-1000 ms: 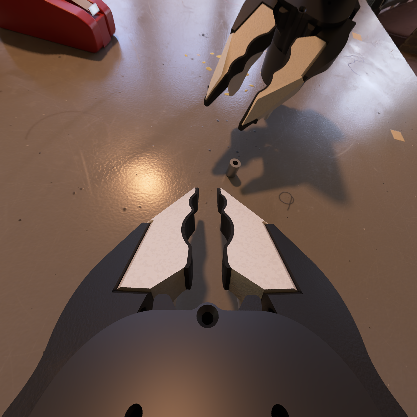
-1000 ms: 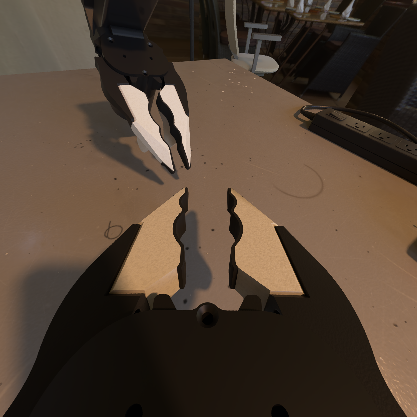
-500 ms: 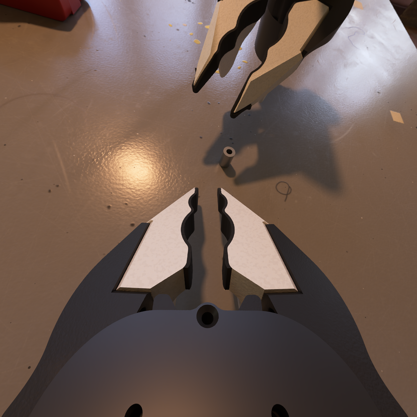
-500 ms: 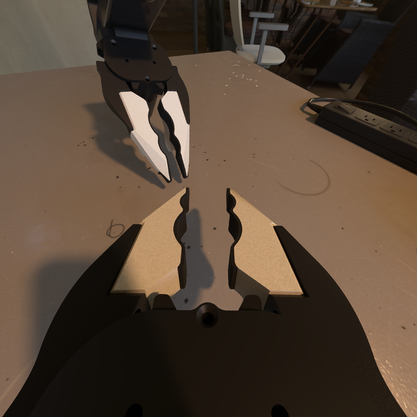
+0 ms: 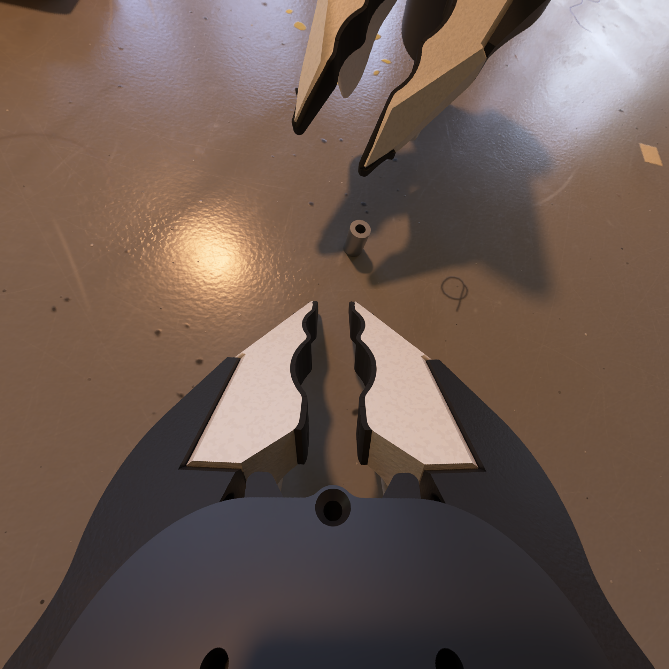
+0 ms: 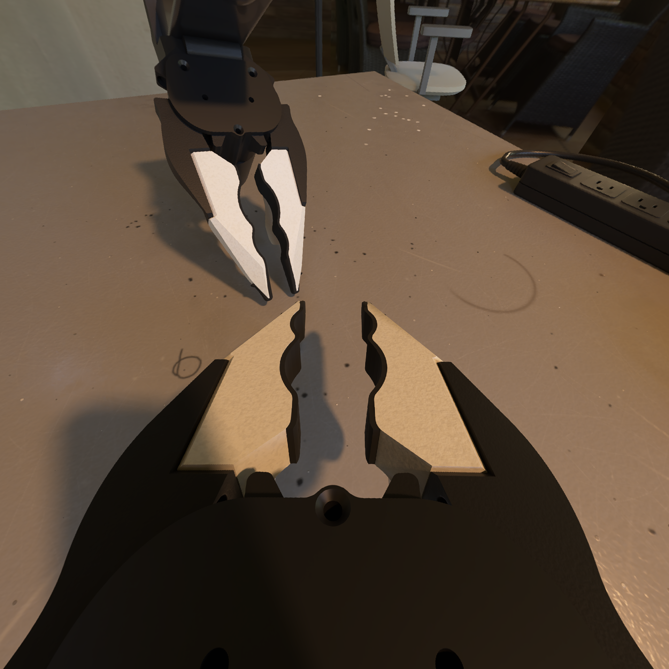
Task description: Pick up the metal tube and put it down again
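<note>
A small metal tube (image 5: pixel 357 242) stands upright on the brown table (image 5: pixel 108 188), its open bore facing up, in the gap between two grippers that point at each other from opposite sides. The tube is the landmark here: the left gripper (image 5: pixel 333 304) sits on the near side of it in the left wrist view, pitched downward toward the tabletop, its pale fingers (image 5: pixel 260 391) parted by a narrow slot with nothing between them. The tips stop short of the tube, near but not touching, and the tube lies slightly to the right of the slot's line.

On the tube's far side the right gripper (image 5: pixel 331 152) hangs above the table, tilted down and toward the tube, its tan fingers (image 5: pixel 427 79) spread wider and holding nothing; its shadow falls across the tube and the table to the right of it. A looped pen mark (image 5: pixel 455 291) lies right of the tube.

In the right wrist view the right gripper (image 6: pixel 333 304) and the left gripper (image 6: pixel 280 294) nearly meet tip to tip; the tube cannot be made out there. A black power strip (image 6: pixel 593 202) rests well apart, at the table's right edge.
</note>
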Controlling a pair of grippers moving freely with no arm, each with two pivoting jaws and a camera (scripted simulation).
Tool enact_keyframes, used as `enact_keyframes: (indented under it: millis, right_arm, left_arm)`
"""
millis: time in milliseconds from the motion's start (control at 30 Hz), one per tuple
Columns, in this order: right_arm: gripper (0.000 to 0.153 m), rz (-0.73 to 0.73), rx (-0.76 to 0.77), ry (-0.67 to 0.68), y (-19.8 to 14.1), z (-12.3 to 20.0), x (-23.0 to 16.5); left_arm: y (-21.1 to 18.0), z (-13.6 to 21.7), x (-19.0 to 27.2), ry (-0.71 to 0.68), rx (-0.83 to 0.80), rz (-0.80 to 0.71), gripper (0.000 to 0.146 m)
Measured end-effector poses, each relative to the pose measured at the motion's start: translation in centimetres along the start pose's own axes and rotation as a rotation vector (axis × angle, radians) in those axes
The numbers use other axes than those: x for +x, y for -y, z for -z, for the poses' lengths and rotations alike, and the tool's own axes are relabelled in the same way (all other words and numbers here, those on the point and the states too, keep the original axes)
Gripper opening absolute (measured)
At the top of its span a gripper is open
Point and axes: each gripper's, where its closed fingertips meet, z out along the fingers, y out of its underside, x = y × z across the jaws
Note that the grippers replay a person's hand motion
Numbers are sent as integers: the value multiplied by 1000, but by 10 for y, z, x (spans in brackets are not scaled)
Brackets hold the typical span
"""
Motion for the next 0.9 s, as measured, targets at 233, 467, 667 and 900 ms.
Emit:
enact_keyframes:
  millis: [233, 467, 667, 900]
  right_arm:
    - [30, -5, -7, 5, -1, -1, 0]
    - [29, -11, -5, 8, 0, 0, 0]
    - [28, -5, -17, 8, -2, -1, -1]
    - [28, -2, -27, 12, -3, -2, -1]
  left_arm:
    - [0, 0, 0, -4, 1, 7, 16]
    - [0, 0, 0, -7, 3, 13, 16]
    - [0, 0, 0, -7, 3, 13, 16]
    - [0, 0, 0, -9, 3, 11, 17]
